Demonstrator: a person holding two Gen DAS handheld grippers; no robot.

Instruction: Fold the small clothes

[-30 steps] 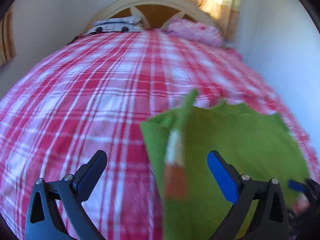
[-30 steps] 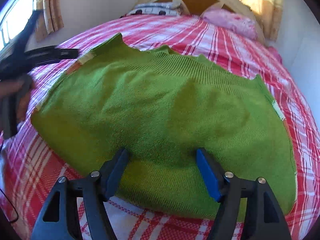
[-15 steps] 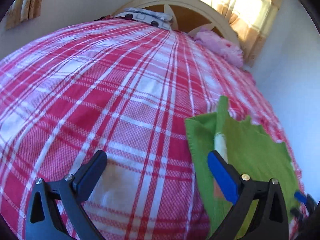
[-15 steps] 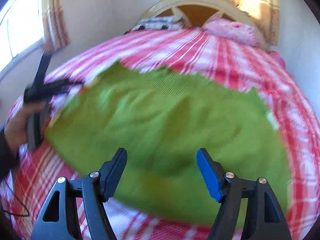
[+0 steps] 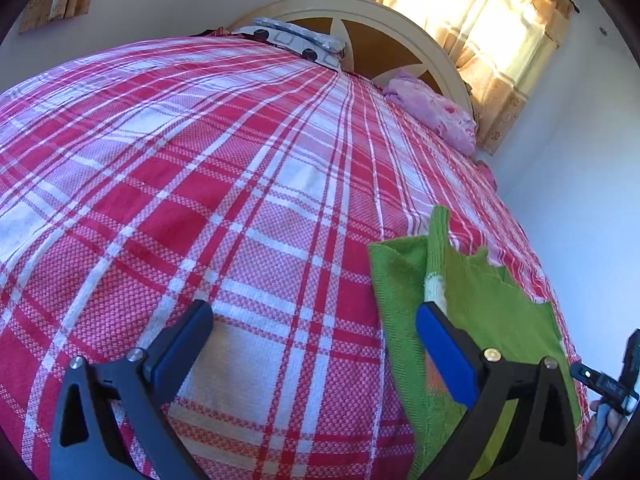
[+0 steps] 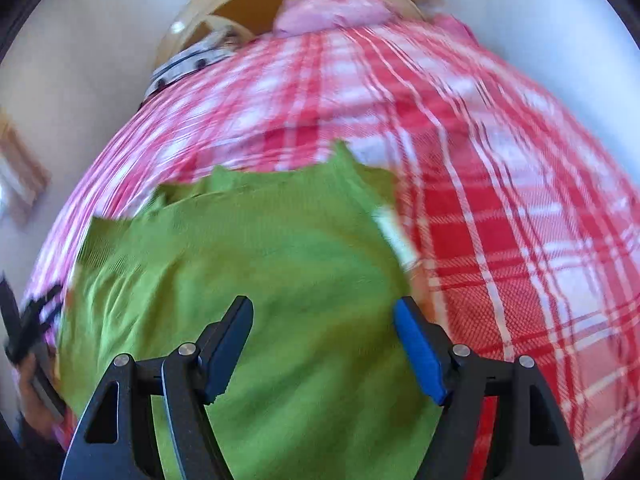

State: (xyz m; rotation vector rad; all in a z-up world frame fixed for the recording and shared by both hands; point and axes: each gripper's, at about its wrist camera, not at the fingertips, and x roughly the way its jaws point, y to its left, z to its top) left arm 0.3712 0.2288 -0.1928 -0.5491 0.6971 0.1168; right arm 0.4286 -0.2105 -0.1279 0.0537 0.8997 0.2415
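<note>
A wide bed covered in a red-and-white plaid woven bedspread [image 5: 224,184] is being shown across most of both views, curving away toward a cream arched wooden headboard with a brown inset panel [image 5: 372,28] at twelve o'clock. A green knitted small garment [image 6: 260,280] is being seen lying flat on the bedspread; in the right wrist view it is filling the centre and the seven o'clock side, somewhat blurred, while in the left wrist view only its edge and a raised strip with a white and orange band are being shown at four to five o'clock [image 5: 472,300].

White walls are being seen around the bed. A sunlit window hung with yellow-and-cream patterned curtains [image 5: 492,20] is being shown at one o'clock in the left wrist view only; a second curtain edge is appearing at eleven o'clock there. A pink floral pillow [image 5: 436,116] is being seen against the headboard in both views, and a grey-and-white patterned pillow [image 5: 296,40] is lying beside it.

The left gripper [image 5: 316,344] is being held with its fingers spread wide over bare plaid, its blue-padded finger next to the garment's edge, with nothing between the fingers. The right gripper [image 6: 324,344] is likewise being held wide apart above the green knit, gripping nothing. Each view is catching a dark sliver of the other tool at its outer edge.
</note>
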